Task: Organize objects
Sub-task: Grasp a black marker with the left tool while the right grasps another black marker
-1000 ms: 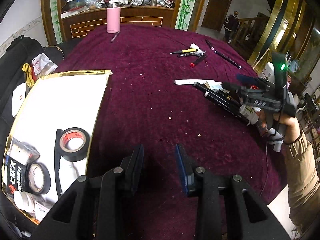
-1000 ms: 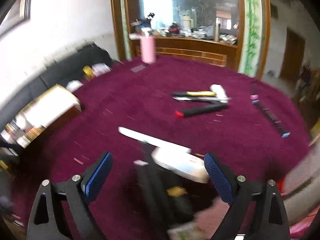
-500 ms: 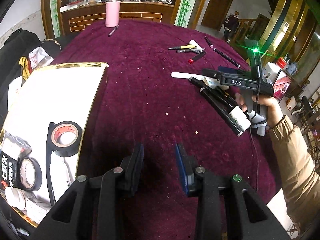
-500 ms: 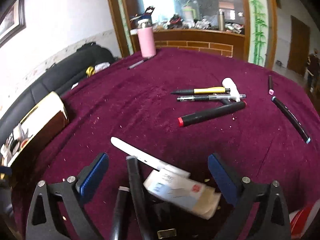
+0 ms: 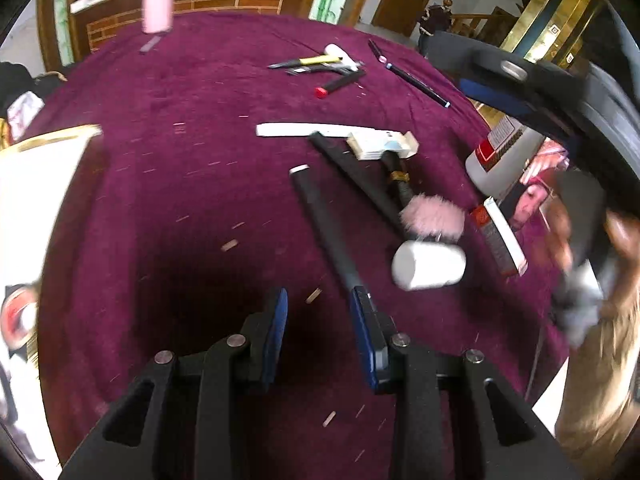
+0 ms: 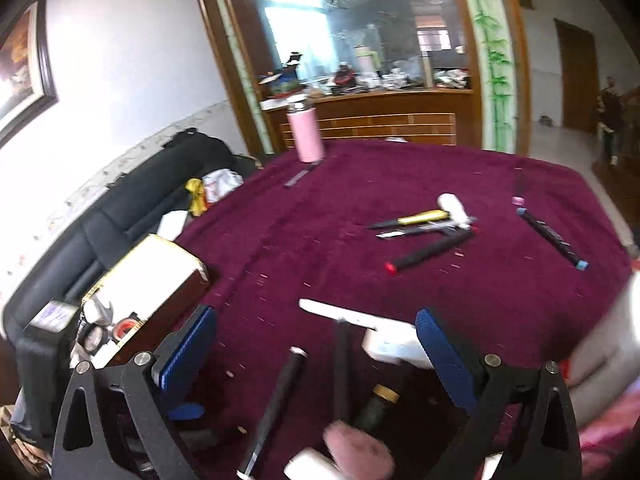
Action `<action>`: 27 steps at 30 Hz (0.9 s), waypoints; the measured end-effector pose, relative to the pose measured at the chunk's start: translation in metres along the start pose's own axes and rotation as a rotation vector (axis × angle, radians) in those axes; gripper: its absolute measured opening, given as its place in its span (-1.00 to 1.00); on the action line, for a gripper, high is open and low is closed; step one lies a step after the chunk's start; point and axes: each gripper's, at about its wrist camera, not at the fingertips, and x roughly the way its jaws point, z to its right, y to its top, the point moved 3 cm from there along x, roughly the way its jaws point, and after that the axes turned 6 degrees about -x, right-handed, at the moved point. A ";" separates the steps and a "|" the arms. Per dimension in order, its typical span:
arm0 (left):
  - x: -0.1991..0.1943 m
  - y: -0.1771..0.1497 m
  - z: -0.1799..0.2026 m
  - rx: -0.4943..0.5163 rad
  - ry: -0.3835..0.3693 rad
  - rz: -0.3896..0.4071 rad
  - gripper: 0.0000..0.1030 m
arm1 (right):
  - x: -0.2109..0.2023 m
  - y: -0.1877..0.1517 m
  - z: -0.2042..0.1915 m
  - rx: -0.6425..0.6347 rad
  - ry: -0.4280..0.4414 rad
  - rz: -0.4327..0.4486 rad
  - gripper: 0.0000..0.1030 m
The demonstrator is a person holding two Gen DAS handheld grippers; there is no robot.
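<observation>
Pens and brushes (image 5: 340, 216) lie scattered on the maroon worktop (image 5: 200, 160), just ahead and right of the left claw (image 5: 320, 332), which tilts steeply down, part-spread and empty. Further right, the right claw (image 6: 316, 344) hangs spread wide above them, gripping nothing, hand (image 5: 600, 248) blurred.

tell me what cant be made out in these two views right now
- Tape rolls in the gold-edged box: left wrist view, cut off by the frame edge and blurred.
- White bottle label: left wrist view, too blurred to read, top hidden by the right gripper.
- Pink puff: right wrist view, motion-blurred.
- Pink flask: smeared.
</observation>
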 end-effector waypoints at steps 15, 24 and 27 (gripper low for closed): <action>0.035 0.006 0.003 0.032 0.111 -0.028 -0.73 | 0.003 -0.033 0.011 0.033 -0.024 -0.091 0.60; -0.007 -0.042 -0.047 -0.029 0.102 -0.062 -0.72 | 0.066 -0.044 -0.016 -0.111 -0.040 -0.286 0.19; -0.015 -0.048 -0.059 -0.054 0.086 -0.066 -0.72 | 0.085 -0.047 -0.014 -0.109 -0.063 -0.345 0.18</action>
